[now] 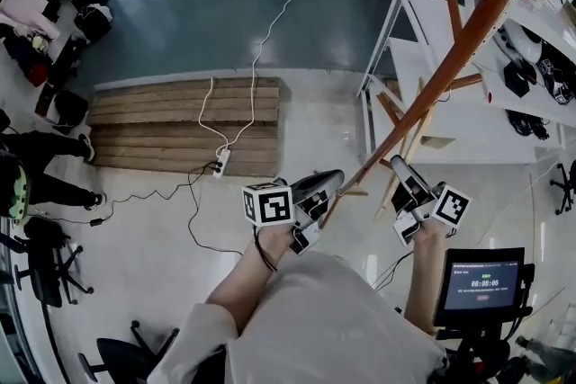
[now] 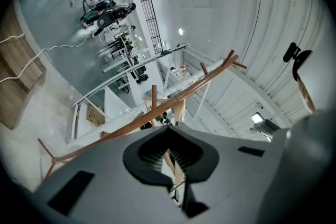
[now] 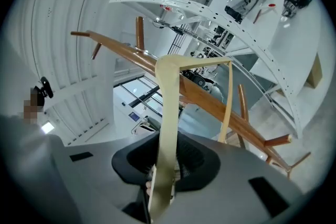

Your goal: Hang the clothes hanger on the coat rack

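A brown wooden coat rack [image 1: 468, 31] slants across the head view from top right towards both grippers, with short pegs along its pole. My right gripper [image 1: 400, 168] is shut on one arm of a pale wooden clothes hanger [image 3: 169, 113]. In the right gripper view the hanger rises from the pads and its top crosses in front of the coat rack pole [image 3: 210, 99]. In the head view the hanger [image 1: 409, 135] shows as a pale strip beside the pole. My left gripper [image 1: 331, 184] sits next to the pole [image 2: 173, 99], jaws together with only a thin slit, holding nothing.
White metal shelving [image 1: 432, 40] stands just behind the rack. A wooden pallet platform [image 1: 180, 126] lies on the floor to the left, with a power strip and white cable [image 1: 220, 162]. A small screen [image 1: 481, 283] is at bottom right. A seated person's legs [image 1: 45, 166] are at the left edge.
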The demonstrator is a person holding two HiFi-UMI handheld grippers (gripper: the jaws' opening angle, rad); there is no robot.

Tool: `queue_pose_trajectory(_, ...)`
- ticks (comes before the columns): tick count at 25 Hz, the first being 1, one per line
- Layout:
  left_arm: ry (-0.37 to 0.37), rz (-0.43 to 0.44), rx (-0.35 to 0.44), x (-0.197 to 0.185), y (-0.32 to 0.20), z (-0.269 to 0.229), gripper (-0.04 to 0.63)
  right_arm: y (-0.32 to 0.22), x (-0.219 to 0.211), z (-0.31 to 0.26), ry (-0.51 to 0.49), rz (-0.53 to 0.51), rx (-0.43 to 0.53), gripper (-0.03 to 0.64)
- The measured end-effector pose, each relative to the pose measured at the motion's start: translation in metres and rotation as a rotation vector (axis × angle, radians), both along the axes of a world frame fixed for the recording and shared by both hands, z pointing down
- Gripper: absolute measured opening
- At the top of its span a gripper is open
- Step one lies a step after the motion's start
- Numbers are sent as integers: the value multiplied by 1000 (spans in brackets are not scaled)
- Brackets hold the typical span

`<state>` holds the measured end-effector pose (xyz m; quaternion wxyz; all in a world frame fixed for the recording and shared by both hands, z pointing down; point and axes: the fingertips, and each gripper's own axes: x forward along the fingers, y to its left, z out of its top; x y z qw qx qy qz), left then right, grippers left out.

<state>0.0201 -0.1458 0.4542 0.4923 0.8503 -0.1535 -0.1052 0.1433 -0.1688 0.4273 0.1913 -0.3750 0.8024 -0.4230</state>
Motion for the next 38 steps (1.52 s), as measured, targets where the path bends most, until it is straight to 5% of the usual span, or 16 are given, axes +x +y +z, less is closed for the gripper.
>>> queue_pose_trajectory(11,-21,16,-11,1,1,8,6,4,-2,-7,11,16,60,92)
queue_pose_trajectory(16,6,28,-15,5,4,3,6,6,2,-17,7,35,69,186)
queue_pose_trajectory(21,7,24,-22,3,4,3,6,9,6,-25,54,72,82,190)
queue_pose_trajectory(38,7,40,-25,-41,8,16,6,18,-3,-36,137,120,-3,189)
